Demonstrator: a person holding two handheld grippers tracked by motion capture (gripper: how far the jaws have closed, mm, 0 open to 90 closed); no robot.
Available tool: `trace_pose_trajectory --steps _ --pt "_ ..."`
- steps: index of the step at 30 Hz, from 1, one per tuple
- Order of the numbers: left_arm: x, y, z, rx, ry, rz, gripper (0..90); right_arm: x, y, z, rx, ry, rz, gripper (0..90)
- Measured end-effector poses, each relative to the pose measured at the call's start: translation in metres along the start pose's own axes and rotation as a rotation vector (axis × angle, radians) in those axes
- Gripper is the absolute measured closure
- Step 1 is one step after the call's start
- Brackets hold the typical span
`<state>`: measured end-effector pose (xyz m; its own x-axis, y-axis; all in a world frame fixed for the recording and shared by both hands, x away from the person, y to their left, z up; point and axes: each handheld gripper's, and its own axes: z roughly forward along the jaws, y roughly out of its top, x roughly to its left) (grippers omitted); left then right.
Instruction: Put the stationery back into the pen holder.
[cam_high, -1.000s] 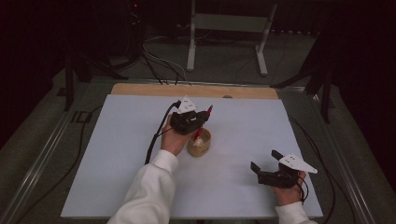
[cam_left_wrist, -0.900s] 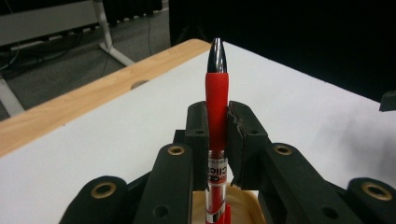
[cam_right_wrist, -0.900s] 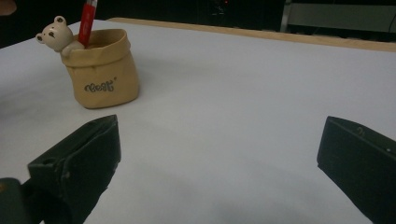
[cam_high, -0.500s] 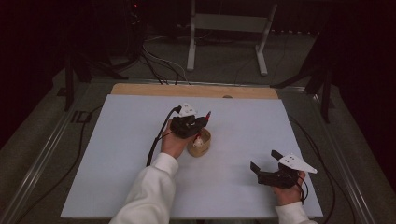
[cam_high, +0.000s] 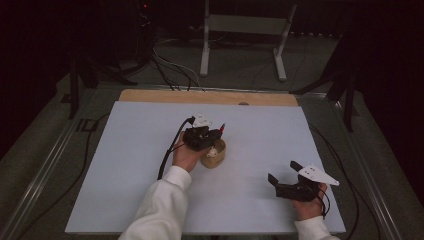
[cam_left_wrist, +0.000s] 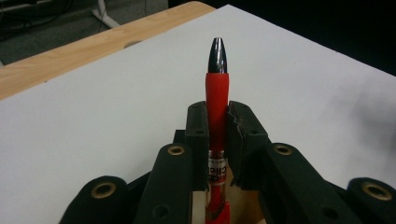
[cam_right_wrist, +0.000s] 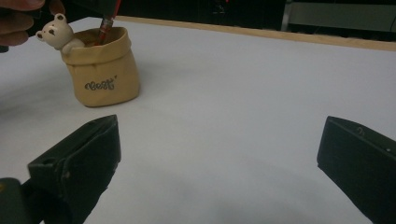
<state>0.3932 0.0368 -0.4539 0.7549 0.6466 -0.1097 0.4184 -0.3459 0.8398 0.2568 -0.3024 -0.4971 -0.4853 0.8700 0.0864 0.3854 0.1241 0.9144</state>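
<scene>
My left gripper (cam_high: 216, 135) clamps the red pen (cam_left_wrist: 217, 93) over the pot (cam_right_wrist: 102, 67); my idle right gripper (cam_right_wrist: 219, 154), at four o'clock, gapes. Released tilted, the pen could tip the pot.

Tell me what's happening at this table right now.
A person is working with a handheld gripper in each hand. The left gripper is clamped on a red pen, holding it over a small tan pot with a bear figure on its rim; the pen's lower end is already inside the pot's mouth. The right gripper rests open off to the side on the white table, holding nothing.
</scene>
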Motion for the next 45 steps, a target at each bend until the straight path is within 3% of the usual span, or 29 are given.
trace_pose_trajectory --steps 33,42,45 --pt "-0.0002 -0.0057 0.0076 0.033 -0.022 -0.029 77.6 0.0001 -0.0001 0.0004 0.002 0.000 -0.002 0.0" --pt "-0.0015 -0.0048 0.0068 0.020 -0.002 -0.029 60.8 0.0000 -0.0001 0.0003 0.001 0.000 -0.003 0.0" --pt "-0.0010 -0.0044 0.0058 0.013 0.002 -0.035 51.4 0.0000 -0.0001 0.0001 0.001 -0.001 -0.002 0.0"
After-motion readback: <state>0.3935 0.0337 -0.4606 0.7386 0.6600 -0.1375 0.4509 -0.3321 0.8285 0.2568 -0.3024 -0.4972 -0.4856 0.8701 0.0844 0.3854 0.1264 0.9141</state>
